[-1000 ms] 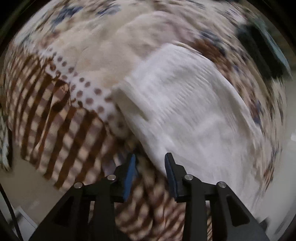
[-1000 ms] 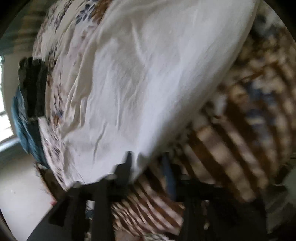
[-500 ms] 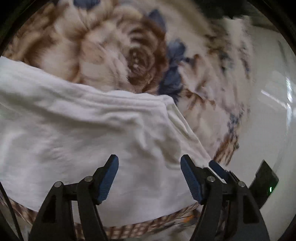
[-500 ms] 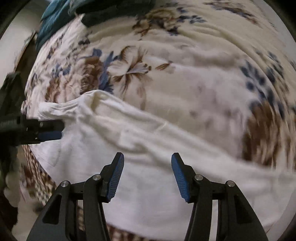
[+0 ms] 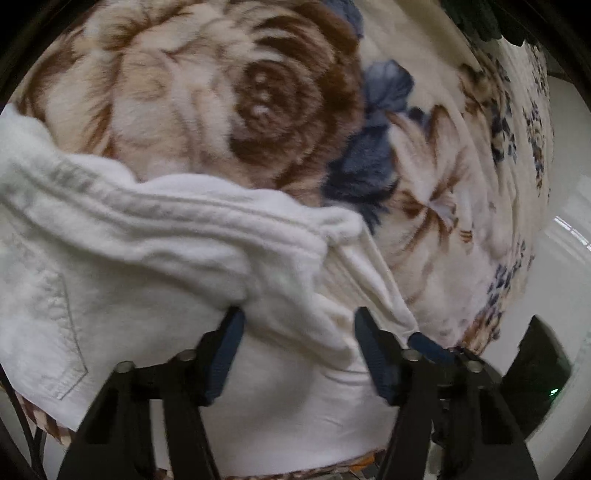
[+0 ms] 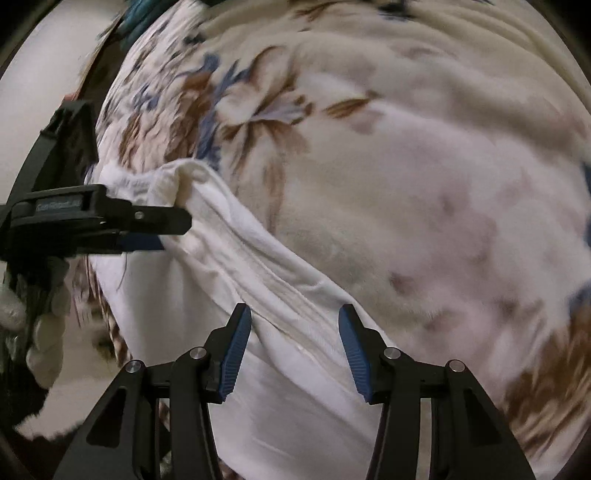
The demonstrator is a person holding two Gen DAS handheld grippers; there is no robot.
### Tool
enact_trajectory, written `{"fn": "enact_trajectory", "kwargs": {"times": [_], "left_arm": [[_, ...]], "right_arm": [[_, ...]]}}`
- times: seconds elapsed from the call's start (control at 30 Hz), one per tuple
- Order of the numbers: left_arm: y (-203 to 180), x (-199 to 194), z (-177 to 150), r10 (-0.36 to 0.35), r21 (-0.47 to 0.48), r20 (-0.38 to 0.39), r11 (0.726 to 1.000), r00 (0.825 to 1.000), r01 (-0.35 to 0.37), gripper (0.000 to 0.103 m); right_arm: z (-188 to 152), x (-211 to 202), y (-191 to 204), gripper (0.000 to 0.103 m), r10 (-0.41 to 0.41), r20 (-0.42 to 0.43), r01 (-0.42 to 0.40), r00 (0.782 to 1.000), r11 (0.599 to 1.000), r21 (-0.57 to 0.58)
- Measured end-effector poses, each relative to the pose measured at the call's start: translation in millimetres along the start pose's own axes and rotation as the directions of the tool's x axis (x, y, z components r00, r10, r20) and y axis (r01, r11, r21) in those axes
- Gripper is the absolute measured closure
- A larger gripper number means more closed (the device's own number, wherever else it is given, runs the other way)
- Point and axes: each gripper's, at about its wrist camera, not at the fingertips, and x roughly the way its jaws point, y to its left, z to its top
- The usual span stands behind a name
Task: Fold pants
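Note:
White pants point(image 5: 147, 266) lie on a floral fleece blanket point(image 5: 221, 92), waistband bunched along the top edge. My left gripper point(image 5: 297, 328) is open, its blue pads straddling a raised fold of the waistband. My right gripper point(image 6: 293, 328) is open over the waistband of the pants point(image 6: 258, 280) further along. In the right wrist view the left gripper point(image 6: 147, 229) comes in from the left at the pants' corner. In the left wrist view the right gripper's blue fingertip point(image 5: 428, 345) shows at the lower right.
The blanket point(image 6: 406, 147) covers a bed and reaches its edge at the right of the left wrist view. A pale floor point(image 5: 561, 258) lies beyond. A gloved hand point(image 6: 44, 332) holds the left gripper. Dark clothing point(image 5: 480, 22) lies at the far end.
Both grippers swung from the pants' leg area to the waistband, opened wide, and have come down closer onto the bunched waistband.

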Motion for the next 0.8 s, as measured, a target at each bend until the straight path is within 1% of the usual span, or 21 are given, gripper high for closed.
{"fn": "enact_trajectory", "kwargs": {"times": [0.03, 0.07, 0.1, 0.17, 0.2, 0.27, 0.37, 0.47, 0.6, 0.67, 0.7, 0.73, 0.77, 0.8], "left_arm": [[2.3, -1.1, -2.6, 0.009, 0.008, 0.013, 1.000, 1.000, -0.009, 0.057], [4.8, -1.8, -3.2, 0.014, 0.007, 0.018, 1.000, 1.000, -0.014, 0.064], [9.0, -2.3, -5.4, 0.009, 0.003, 0.020, 1.000, 1.000, -0.009, 0.066], [18.0, -1.9, -6.7, 0.002, -0.007, 0.017, 1.000, 1.000, -0.002, 0.067], [21.6, -1.3, -7.7, -0.006, -0.015, 0.012, 1.000, 1.000, 0.006, 0.067], [24.4, -0.8, -9.4, -0.012, -0.017, 0.009, 1.000, 1.000, 0.012, 0.067], [21.6, -2.0, -10.4, -0.011, 0.004, 0.007, 1.000, 1.000, 0.011, 0.067], [21.7, -2.7, -11.0, -0.015, 0.020, 0.001, 1.000, 1.000, 0.015, 0.067], [24.0, -5.1, -12.1, -0.017, 0.053, -0.001, 0.998, 1.000, 0.017, 0.067], [23.5, -6.6, -13.3, -0.018, 0.063, 0.000, 0.998, 1.000, 0.018, 0.067], [23.0, -7.7, -13.4, -0.021, 0.067, 0.000, 0.998, 1.000, 0.021, 0.067], [22.8, -9.8, -14.1, -0.028, 0.069, 0.003, 0.997, 1.000, 0.028, 0.067], [22.9, -11.4, -14.2, -0.033, 0.068, 0.004, 0.997, 0.999, 0.033, 0.067], [23.4, -13.2, -14.3, -0.039, 0.068, 0.005, 0.997, 0.999, 0.038, 0.067]], "right_arm": [[2.8, 0.9, 3.3, 0.053, 0.003, -0.007, -0.004, 1.000, 1.000, -0.028], [6.3, 2.3, 8.2, 0.055, 0.002, -0.013, -0.003, 1.000, 0.998, -0.060], [8.1, 2.7, 10.7, 0.059, 0.002, -0.021, -0.004, 1.000, 0.997, -0.076], [13.4, 4.2, 17.1, 0.071, 0.026, -0.032, -0.029, 0.999, 0.994, -0.108], [16.6, 5.9, 19.7, 0.082, 0.043, -0.040, -0.047, 0.998, 0.992, -0.113], [22.8, 9.8, 25.1, 0.082, 0.073, -0.054, -0.079, 0.996, 0.989, -0.125], [30.8, 19.3, 35.6, 0.082, 0.090, -0.092, -0.105, 0.992, 0.980, -0.167], [37.1, 32.6, 44.3, 0.082, 0.068, -0.148, -0.097, 0.987, 0.975, -0.202], [39.9, 44.2, 48.6, 0.082, 0.086, -0.210, -0.132, 0.974, 0.968, -0.213], [38.6, 50.3, 55.8, 0.082, 0.083, -0.228, -0.138, 0.970, 0.962, -0.238], [37.0, 50.3, 57.3, 0.082, 0.075, -0.223, -0.131, 0.972, 0.959, -0.250], [34.2, 51.1, 61.7, 0.083, 0.066, -0.219, -0.124, 0.973, 0.957, -0.263], [32.3, 50.2, 64.3, 0.087, 0.049, -0.201, -0.104, 0.978, 0.956, -0.275], [31.8, 48.1, 66.5, 0.099, 0.023, -0.167, -0.069, 0.986, 0.960, -0.272]]}}
